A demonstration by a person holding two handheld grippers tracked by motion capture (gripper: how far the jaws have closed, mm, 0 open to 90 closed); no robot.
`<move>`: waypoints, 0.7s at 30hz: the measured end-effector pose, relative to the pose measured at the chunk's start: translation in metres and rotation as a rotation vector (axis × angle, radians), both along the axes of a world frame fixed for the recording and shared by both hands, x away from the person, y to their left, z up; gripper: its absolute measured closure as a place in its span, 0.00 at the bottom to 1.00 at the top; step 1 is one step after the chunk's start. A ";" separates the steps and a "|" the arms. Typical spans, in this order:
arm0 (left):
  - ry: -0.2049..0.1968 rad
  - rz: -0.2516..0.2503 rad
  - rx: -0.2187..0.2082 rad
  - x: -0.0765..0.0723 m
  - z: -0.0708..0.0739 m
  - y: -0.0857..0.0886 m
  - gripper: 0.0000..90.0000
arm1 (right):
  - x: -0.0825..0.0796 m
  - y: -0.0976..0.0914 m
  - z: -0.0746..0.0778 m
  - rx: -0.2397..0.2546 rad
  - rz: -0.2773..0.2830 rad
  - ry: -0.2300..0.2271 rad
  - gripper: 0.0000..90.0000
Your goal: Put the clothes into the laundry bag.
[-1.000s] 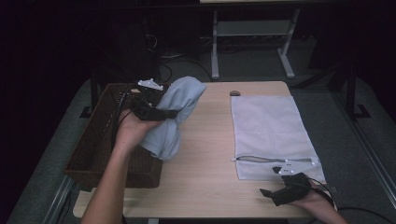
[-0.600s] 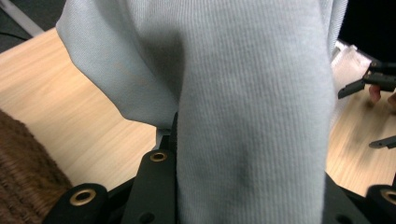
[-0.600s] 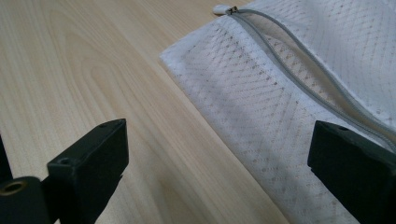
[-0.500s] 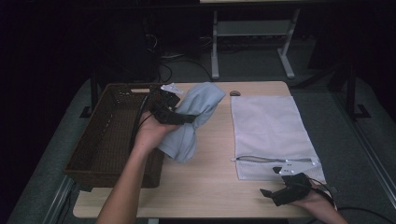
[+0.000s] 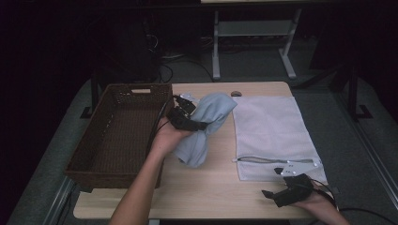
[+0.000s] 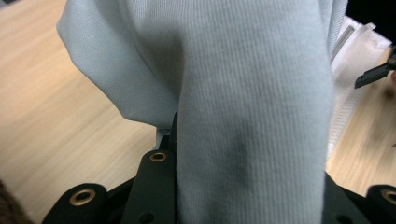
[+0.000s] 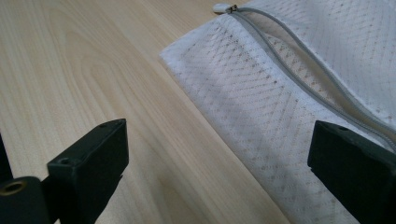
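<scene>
Left gripper (image 5: 199, 125) carried pale blue cloth (image 5: 206, 126) rightward off basket (image 5: 117, 136), out over counter (image 5: 211, 183), closer to mesh bag (image 5: 274, 136). Cloth hangs lower, its bottom end now near counter.

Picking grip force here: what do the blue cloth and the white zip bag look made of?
Blue cloth: soft knit fabric, probably cotton jersey, matte; fine ribbing shows, and it drapes in folds. White zip bag: thin synthetic mesh, likely polyester; diamond weave pattern, grey zipper along its edge.

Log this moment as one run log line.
left tongs: shut on blue cloth | right tongs: open by mesh bag | basket
</scene>
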State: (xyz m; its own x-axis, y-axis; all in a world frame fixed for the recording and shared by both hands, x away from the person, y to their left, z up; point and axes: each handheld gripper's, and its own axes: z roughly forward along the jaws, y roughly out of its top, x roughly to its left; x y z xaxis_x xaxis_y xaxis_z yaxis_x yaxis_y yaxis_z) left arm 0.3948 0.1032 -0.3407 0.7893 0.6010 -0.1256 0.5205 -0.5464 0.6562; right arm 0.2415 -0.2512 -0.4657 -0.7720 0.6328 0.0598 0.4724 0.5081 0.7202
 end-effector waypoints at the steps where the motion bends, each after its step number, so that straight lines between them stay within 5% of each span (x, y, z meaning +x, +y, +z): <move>1: 0.002 0.000 0.012 0.001 -0.003 -0.001 0.75 | 0.000 0.000 0.000 0.000 0.000 0.000 0.06; 21: 0.036 0.051 0.178 0.009 -0.069 -0.023 0.75 | 0.000 0.000 0.000 0.000 0.002 0.000 0.06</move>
